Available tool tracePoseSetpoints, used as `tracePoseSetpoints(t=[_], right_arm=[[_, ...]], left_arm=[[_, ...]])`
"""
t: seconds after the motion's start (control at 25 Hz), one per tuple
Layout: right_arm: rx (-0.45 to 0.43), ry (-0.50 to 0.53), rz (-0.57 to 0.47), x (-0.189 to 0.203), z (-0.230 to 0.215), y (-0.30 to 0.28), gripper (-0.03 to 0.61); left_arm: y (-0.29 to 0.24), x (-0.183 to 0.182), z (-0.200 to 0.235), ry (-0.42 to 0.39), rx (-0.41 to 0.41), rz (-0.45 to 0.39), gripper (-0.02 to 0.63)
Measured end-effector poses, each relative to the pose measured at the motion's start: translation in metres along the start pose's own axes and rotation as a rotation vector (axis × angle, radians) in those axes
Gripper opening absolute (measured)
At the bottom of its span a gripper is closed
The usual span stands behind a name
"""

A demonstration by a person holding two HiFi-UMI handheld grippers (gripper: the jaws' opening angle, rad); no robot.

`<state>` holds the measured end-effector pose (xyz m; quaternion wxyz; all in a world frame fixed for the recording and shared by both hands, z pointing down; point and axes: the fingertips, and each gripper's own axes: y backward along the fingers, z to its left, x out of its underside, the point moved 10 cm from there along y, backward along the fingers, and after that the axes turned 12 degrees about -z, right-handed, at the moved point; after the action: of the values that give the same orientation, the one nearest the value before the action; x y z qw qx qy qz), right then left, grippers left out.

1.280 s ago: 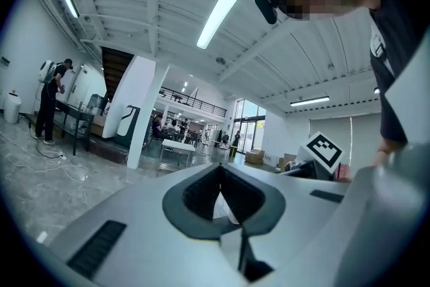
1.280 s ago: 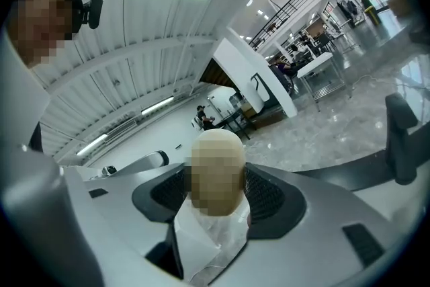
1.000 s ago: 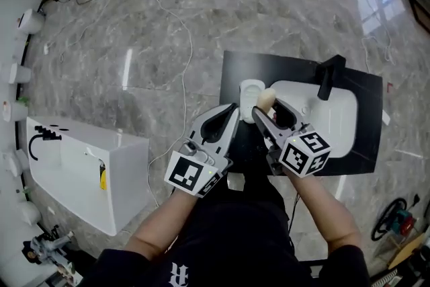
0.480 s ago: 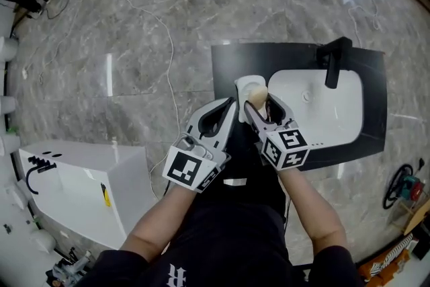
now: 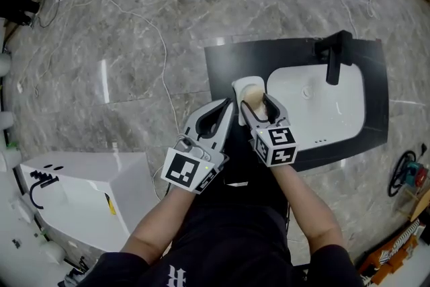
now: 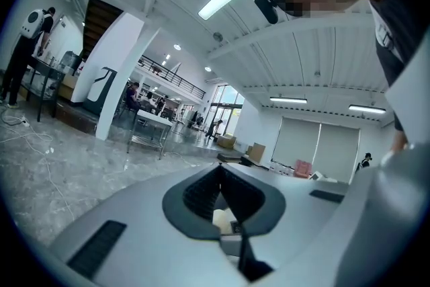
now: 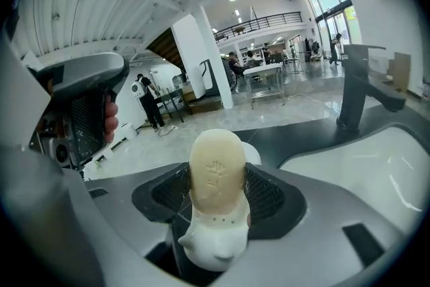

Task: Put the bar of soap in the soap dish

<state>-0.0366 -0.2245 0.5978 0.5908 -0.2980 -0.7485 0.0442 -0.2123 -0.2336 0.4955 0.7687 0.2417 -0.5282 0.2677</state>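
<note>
A cream oval bar of soap (image 5: pixel 252 98) stands upright between the jaws of my right gripper (image 5: pixel 255 104), which is shut on it. In the right gripper view the soap (image 7: pixel 216 165) fills the middle, with white parts of the soap dish (image 7: pixel 254 153) showing just behind and below it. The white soap dish (image 5: pixel 246 85) sits on the black counter, left of the sink, and the soap hangs right over its near end. My left gripper (image 5: pixel 231 107) is beside the right one, its jaws shut with nothing held (image 6: pixel 222 175).
The black counter (image 5: pixel 222 64) holds a white sink basin (image 5: pixel 322 111) with a black faucet (image 5: pixel 334 57) at its far side. A white tub-shaped fixture (image 5: pixel 80 185) stands at lower left. A white cable (image 5: pixel 164 57) trails across the marble floor.
My right gripper has carried the soap leftward from above the sink's edge to over the soap dish. The left gripper has kept its place beside it.
</note>
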Motion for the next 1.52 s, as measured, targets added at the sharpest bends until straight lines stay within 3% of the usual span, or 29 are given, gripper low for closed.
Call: tracePoseSetpoints(t=[0.32,0.72,1.04,1.24,1.52], right_arm=[[0.059,0.056,0.077,0.005,0.007,-0.008,0.259],[0.050,-0.001,0.081,-0.011,0.003,0.002,0.260],[-0.088,-0.001,-0.008,-0.071,0.008,0.031,0.257],[-0.165,0.015,-0.113,-0.122,0.016,0.053,0.154],[-0.267,0.033,-0.212,-0.177,0.030,0.080,0.102]], left_arm=[[-0.001,0.001,0.009,0.011,0.002,0.010,0.006],[-0.004,-0.006,0.003,0.015,0.008,0.026,0.006],[-0.010,-0.027,-0.020,-0.006,0.019,0.053,0.006],[-0.017,-0.052,-0.039,-0.023,0.021,0.039,0.006],[-0.023,-0.090,-0.065,-0.042,0.029,0.000,0.006]])
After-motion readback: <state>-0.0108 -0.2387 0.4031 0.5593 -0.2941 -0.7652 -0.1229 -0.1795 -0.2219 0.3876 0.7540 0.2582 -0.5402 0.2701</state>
